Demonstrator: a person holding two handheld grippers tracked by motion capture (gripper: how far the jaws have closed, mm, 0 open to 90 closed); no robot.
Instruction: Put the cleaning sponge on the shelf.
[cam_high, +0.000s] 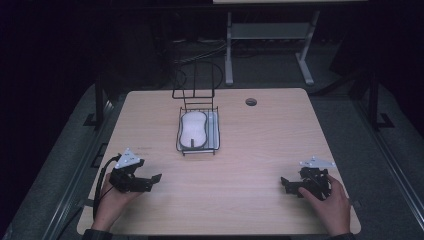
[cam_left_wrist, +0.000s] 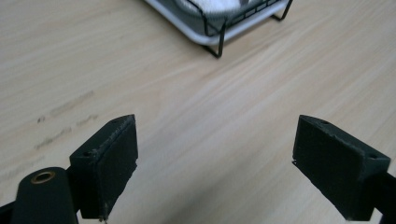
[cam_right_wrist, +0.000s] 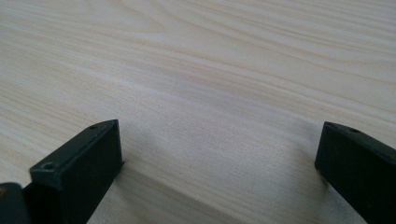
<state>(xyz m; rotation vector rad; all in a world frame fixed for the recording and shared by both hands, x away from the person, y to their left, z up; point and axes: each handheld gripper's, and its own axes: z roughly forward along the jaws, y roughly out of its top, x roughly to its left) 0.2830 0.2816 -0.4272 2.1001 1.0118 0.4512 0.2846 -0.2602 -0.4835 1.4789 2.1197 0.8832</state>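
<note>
A lab or recording studio is suggested. A bare light-wood table (cam_high: 280, 150) with a cable port (cam_high: 251, 102) near its upper edge is set at the centre of the frame, lit from above while the surroundings are kept dark. Grey carpet (cam_high: 350, 100) is seen around it. At the top of the frame the white metal legs of a second desk (cam_high: 270, 35) are seen, with loose cables (cam_high: 200, 52) lying on the floor beside them. Dark stand feet (cam_high: 381, 120) are placed at both sides.
</note>
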